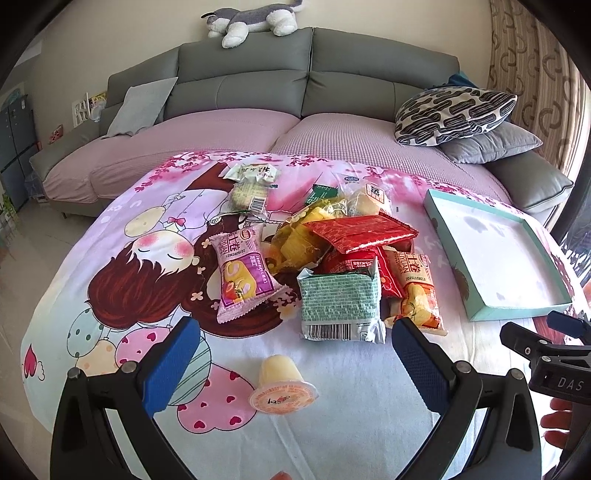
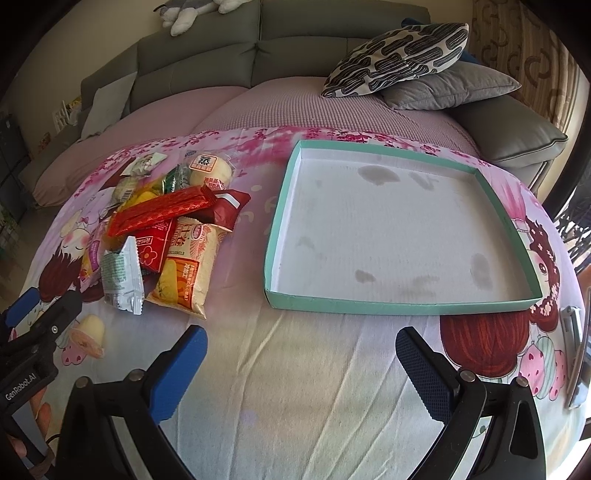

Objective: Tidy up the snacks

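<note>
Both grippers hang with their blue, dimple-textured pads spread wide and nothing between them. Left gripper point(image 1: 295, 354) hovers over the cartoon-printed sheet point(image 1: 110, 236), a soft, slightly creased cloth covering the desk, and just ahead of its gap lies a small jelly cup point(image 1: 282, 387) on its side, translucent pale yellow plastic with a round printed foil lid facing the camera, touching neither pad. Beyond it sits a loose heap of snacks: a green packet point(image 1: 341, 301) with a brick-like pattern, crimped ends and a barcode, a purple-pink cake packet point(image 1: 242, 273) lying apart to the left, a glossy red foil wrapper point(image 1: 364, 230) on top of the pile, crinkled yellow wrappers point(image 1: 299, 240) beneath it, an orange cake packet point(image 1: 419, 295) at the right edge, and clear-wrapped buns and biscuits farther back. Right gripper point(image 2: 301, 354) hovers above bare wrinkled sheet, near the front wall of a shallow square cardboard tray point(image 2: 402, 304), teal outside and white inside, its floor marked with greyish stains and holding nothing. The snack pile lies just left of the tray, not touching it. Behind stand a grey sofa point(image 1: 310, 74) with patterned cushions point(image 1: 454, 114) and a plush dog point(image 1: 255, 16).
</note>
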